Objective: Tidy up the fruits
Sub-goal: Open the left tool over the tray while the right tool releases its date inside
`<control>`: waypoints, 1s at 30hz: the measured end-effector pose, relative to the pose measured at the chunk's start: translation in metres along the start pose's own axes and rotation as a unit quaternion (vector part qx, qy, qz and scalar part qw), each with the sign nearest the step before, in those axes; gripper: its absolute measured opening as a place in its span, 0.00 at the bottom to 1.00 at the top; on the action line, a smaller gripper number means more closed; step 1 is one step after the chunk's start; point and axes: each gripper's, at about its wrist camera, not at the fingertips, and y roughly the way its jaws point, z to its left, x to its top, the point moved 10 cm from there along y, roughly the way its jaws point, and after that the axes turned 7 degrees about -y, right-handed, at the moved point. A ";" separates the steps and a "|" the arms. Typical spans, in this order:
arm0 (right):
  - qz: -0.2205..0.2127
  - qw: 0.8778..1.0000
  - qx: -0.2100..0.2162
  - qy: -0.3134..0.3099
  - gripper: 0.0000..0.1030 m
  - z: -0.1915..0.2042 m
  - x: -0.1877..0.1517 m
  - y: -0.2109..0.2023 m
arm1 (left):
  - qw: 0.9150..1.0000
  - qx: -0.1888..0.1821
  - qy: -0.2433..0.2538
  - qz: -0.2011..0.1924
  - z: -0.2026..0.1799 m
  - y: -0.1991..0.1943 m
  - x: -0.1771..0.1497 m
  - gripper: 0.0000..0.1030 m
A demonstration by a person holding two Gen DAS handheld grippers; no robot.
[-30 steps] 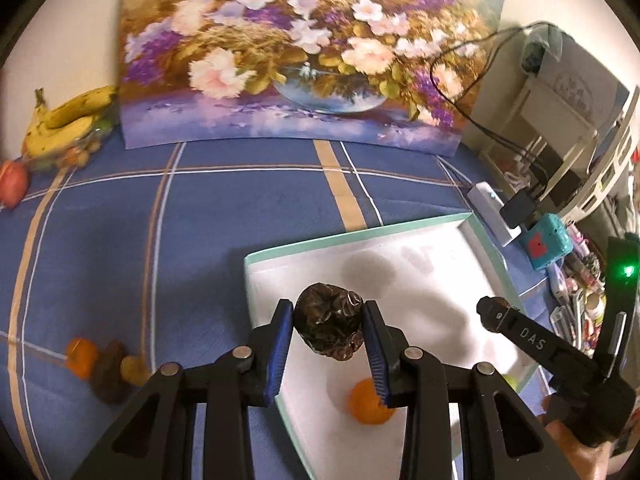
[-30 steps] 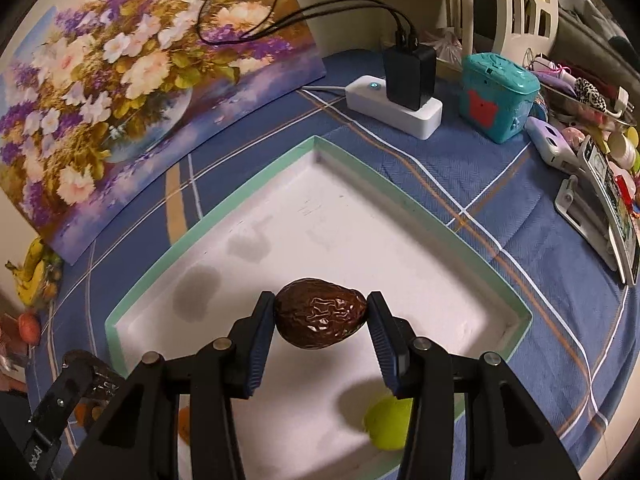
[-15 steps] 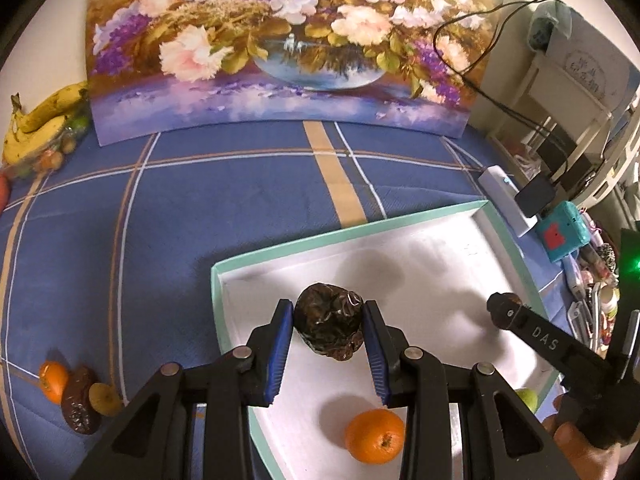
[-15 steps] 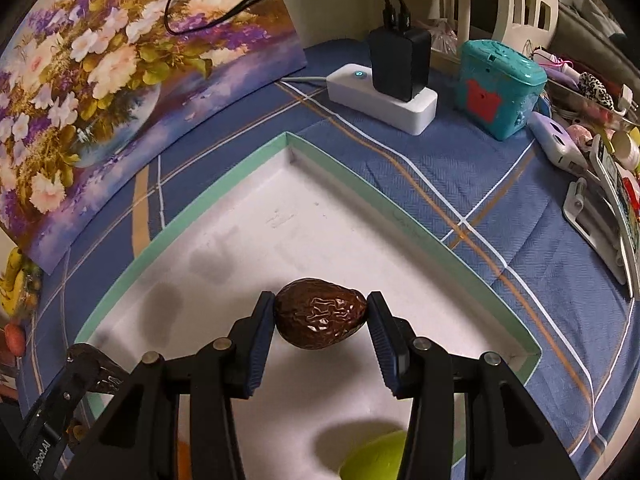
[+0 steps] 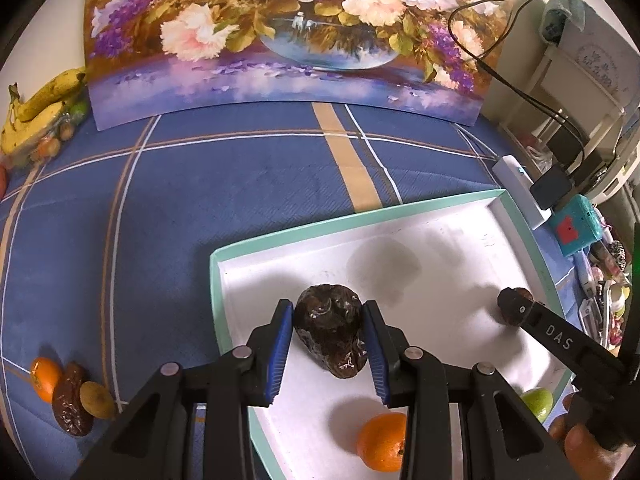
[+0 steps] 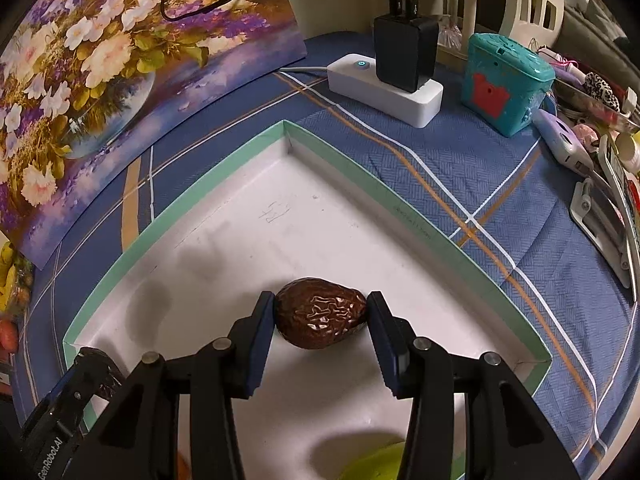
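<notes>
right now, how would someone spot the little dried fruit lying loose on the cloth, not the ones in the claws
Start at the white tray with the teal rim on the blue plaid cloth, then look off its left side toward the near edge. Three small fruits huddle there: the wrinkled dark brown date lies between an orange one and an olive-green one.

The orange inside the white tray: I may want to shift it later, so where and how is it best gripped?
Take the orange across its widest middle, coming straight down from above with the jaws either side. It is round, so any axis works, but the tray wall and the lime nearby make a low sideways approach awkward.
</notes>
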 end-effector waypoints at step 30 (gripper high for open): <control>-0.025 1.000 -0.014 -0.011 0.89 0.000 0.005 -0.003 | 0.995 0.071 -0.004 -0.069 0.021 -0.032 0.026 1.00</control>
